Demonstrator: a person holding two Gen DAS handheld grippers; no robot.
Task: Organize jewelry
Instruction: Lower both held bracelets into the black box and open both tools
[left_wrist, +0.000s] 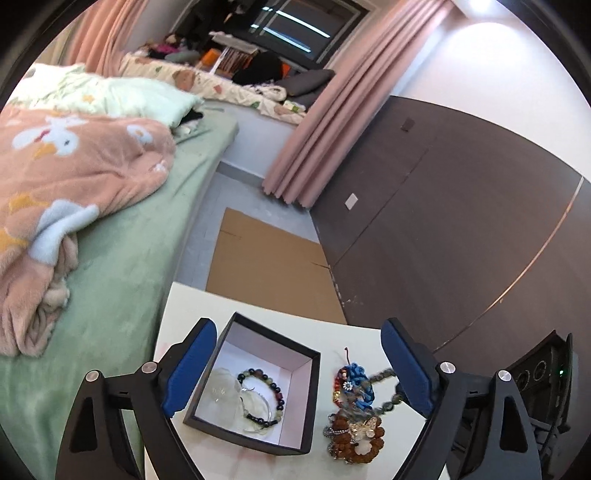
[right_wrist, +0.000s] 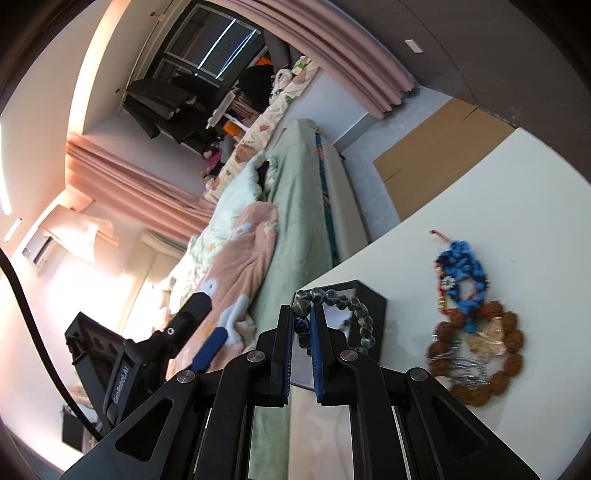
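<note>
Box (left_wrist: 255, 384) on the white table (left_wrist: 295, 325), black outside, holds a dark bead bracelet (left_wrist: 264, 391) and clear pieces. It sits between the wide-open, empty left gripper (left_wrist: 299, 373) fingers. "GenRobot.AI" is printed on that gripper. Right gripper (right_wrist: 303, 343) pinches a grey-green bead bracelet (right_wrist: 343, 314); more bracelets (right_wrist: 476, 332) lie beside the box.

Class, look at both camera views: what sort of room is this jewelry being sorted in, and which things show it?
Most likely a bedroom at home. A bed with a rumpled pink blanket and a pillow fills one side, and pink curtains hang to the floor.
</note>
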